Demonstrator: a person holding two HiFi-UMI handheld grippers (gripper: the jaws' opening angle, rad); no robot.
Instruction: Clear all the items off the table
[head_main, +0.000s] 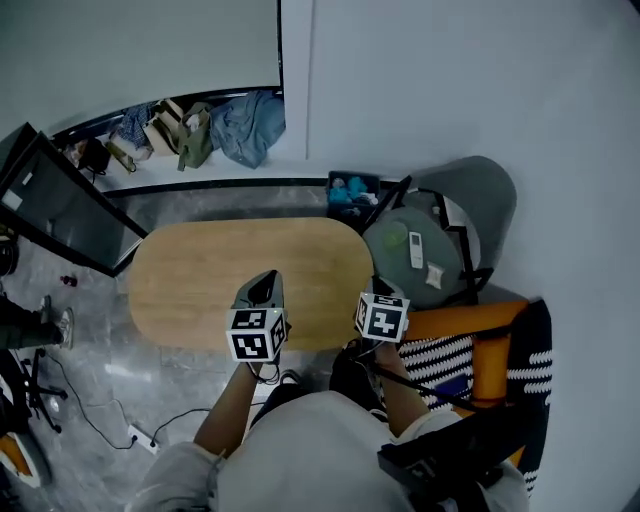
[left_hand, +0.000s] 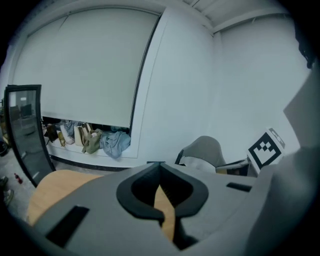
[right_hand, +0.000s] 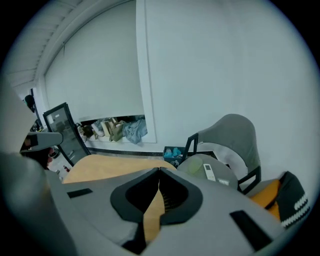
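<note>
The oval wooden table shows a bare top with nothing lying on it. My left gripper hangs over its near edge, jaws shut and empty; in the left gripper view its tips meet above the table. My right gripper is at the table's near right end, also shut with nothing in it; its tips touch. On the round seat of a grey chair to the right lie a white remote, a pale green item and a small white item.
A dark bin with blue things stands behind the table's right end. An orange chair with a black-and-white throw is beside me on the right. A dark glass panel leans at the left. Bags and clothes sit along the far wall.
</note>
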